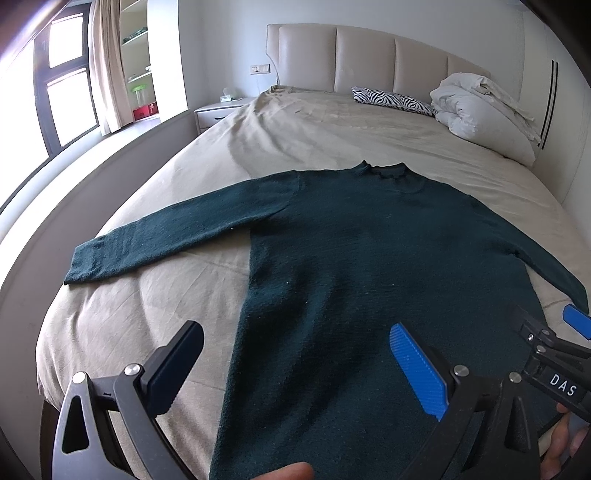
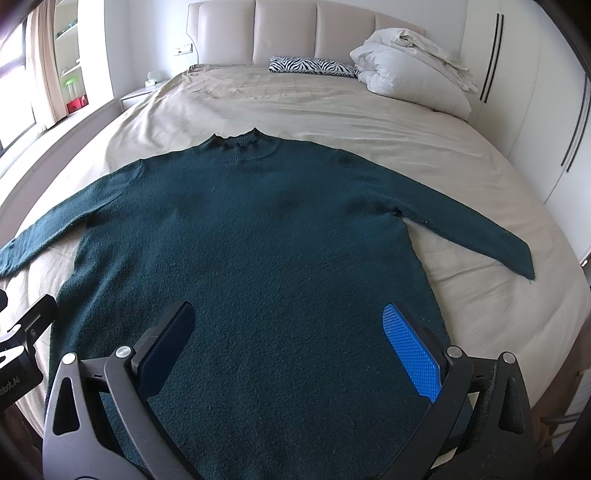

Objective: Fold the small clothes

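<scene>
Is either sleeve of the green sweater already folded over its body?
No: the sweater lies flat on the bed, both sleeves spread outward.

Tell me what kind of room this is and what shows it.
A bedroom, most likely in a home. A large bed with a padded headboard fills the view, a nightstand stands beside it, and a bunched white duvet lies near the head.

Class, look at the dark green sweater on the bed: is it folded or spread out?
Spread out. The sweater lies flat on the bed, collar away from the cameras, both sleeves stretched sideways, no part doubled over. Both grippers are open above its hem.
</scene>
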`<state>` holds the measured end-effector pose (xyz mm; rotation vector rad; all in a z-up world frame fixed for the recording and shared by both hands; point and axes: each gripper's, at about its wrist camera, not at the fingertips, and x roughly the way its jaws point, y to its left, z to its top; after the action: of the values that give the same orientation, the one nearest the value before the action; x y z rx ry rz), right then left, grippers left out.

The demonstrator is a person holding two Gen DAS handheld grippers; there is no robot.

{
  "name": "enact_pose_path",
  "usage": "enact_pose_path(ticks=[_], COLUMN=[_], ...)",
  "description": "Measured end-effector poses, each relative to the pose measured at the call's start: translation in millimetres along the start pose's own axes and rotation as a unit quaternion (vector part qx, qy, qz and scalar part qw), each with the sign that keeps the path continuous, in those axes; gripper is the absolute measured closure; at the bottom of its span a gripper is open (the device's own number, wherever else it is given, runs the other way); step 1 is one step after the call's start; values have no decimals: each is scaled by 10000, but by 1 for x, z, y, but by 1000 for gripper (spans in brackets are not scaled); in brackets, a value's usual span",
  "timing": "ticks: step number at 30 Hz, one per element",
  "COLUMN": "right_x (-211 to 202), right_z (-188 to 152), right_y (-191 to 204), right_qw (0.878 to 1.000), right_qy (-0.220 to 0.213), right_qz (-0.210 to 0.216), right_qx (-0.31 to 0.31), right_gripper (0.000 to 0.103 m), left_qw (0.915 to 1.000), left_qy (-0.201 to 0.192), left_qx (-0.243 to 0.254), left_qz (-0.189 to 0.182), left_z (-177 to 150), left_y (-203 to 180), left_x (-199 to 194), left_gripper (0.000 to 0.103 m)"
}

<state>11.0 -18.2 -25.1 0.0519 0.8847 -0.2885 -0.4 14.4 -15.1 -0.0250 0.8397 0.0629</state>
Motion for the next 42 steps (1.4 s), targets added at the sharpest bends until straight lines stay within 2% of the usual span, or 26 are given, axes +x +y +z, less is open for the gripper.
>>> enact_pose_path(ticks=[8, 10, 12, 14, 15, 17, 20, 22, 24, 25, 27, 29, 31, 32, 35, 38, 39, 40, 42], right_x=[19, 27, 36, 43, 46, 56, 75, 88, 100, 109, 126, 144, 156, 160, 174, 197, 203, 207, 208], right_z=[2, 4, 8, 13, 15, 18, 13, 2, -12, -19, -32, -46, -54, -54, -44, -31, -27, -22, -5], right_y=[-8, -16, -38, -71, -87, -137, -229, -294, -344, -368, -402, -431, -447, -453, -471, -488, -494, -499, -496], right_qw=[9997, 9988, 9950, 9887, 9861, 9763, 9473, 9211, 8959, 8814, 8556, 8259, 8032, 7970, 7920, 7904, 7922, 7963, 8121], right_qy=[158, 252, 336, 307, 286, 211, 165, 74, -14, -31, 1, 17, -119, -187, -434, -460, -418, -391, -358], right_qz=[174, 371, 777, 1068, 1112, 1193, 1267, 1129, 1016, 1047, 1153, 1177, 1295, 1310, 1232, 1034, 882, 760, 678], right_qx=[105, 200, 535, 1009, 1198, 1791, 2939, 3726, 4324, 4606, 5046, 5514, 5814, 5893, 5964, 6020, 6025, 5988, 5784], right_gripper=[0, 0, 0, 1, 1, 3, 18, 24, 25, 25, 27, 30, 35, 35, 40, 71, 86, 94, 95], left_qw=[9995, 9996, 9997, 9993, 9982, 9957, 9938, 9921, 9920, 9933, 9937, 9921, 9884, 9865, 9844, 9763, 9738, 9708, 9634], left_qy=[115, 74, 129, 316, 424, 599, 774, 737, 549, 468, 552, 838, 1019, 1051, 942, 1035, 1077, 1101, 1094], left_qx=[46, 113, 150, 53, -47, -152, -160, -233, -334, -352, -290, -350, -661, -763, -848, -994, -1044, -1098, -1229], left_qz=[278, 245, 110, -183, -431, -691, -785, -985, -1086, -992, -933, -862, -910, -997, -1218, -1620, -1710, -1825, -2118], left_z=[2, 2, 2, 3, 3, 6, 8, 10, 13, 14, 18, 23, 27, 29, 37, 46, 49, 52, 59], left_y=[-5, -8, -10, -10, -9, -11, -19, -25, -30, -34, -41, -44, -40, -38, -41, -44, -45, -44, -42], left_x=[13, 17, 22, 30, 36, 47, 62, 69, 72, 75, 81, 94, 103, 106, 112, 125, 129, 134, 140], left_gripper=[0, 0, 0, 0, 0, 0, 0, 0, 0, 0, 0, 0, 0, 0, 0, 1, 2, 4, 8])
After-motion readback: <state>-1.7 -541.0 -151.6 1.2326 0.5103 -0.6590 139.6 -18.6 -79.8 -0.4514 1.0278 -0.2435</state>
